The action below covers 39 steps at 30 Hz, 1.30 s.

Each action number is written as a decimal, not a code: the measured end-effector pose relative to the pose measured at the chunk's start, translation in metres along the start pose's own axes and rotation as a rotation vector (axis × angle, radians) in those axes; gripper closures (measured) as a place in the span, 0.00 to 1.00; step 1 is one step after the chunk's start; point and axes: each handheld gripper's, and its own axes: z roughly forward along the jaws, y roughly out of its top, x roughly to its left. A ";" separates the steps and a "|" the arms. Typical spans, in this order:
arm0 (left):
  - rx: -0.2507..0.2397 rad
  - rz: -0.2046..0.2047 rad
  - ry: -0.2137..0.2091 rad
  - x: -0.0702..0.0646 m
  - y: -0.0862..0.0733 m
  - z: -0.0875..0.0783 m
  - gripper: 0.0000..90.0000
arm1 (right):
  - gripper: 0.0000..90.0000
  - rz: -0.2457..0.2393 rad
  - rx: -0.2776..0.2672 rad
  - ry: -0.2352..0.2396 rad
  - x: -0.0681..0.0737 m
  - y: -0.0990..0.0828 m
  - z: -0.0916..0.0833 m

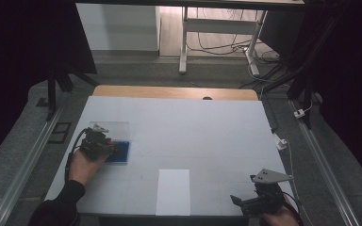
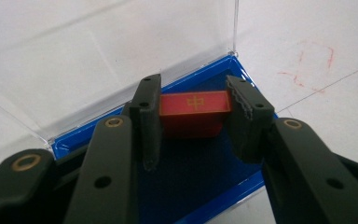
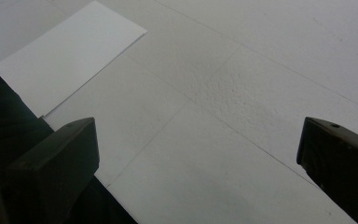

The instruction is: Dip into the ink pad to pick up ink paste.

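Left tongs (image 2: 193,121) clamp the red block (image 2: 193,109) over the blue tray (image 2: 200,186) near the counter's (image 1: 193,132) left edge, lid up for access; right tongs (image 3: 196,163) gape wide, idle at the near-right corner.

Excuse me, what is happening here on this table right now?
A person works with two hand-held grippers. The left gripper is closed on a small red block over the blue tray of a box whose clear lid stands open. The right gripper waits open above the white table, near a sheet of paper.
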 end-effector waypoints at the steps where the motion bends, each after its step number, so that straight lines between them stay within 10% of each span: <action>1: 0.001 0.011 0.011 -0.002 0.000 0.000 0.66 | 0.00 0.000 0.000 0.000 0.000 0.000 0.000; 15: -0.004 0.010 0.016 -0.001 0.000 -0.005 0.65 | 0.00 -0.003 0.000 -0.002 0.001 0.000 0.000; 23: -0.102 0.006 0.021 0.001 -0.001 -0.030 0.65 | 0.00 -0.003 -0.003 -0.004 0.001 0.000 -0.001; 39: -0.052 -0.038 -0.023 0.014 -0.013 -0.030 0.65 | 0.00 -0.012 -0.003 -0.003 0.001 0.000 -0.001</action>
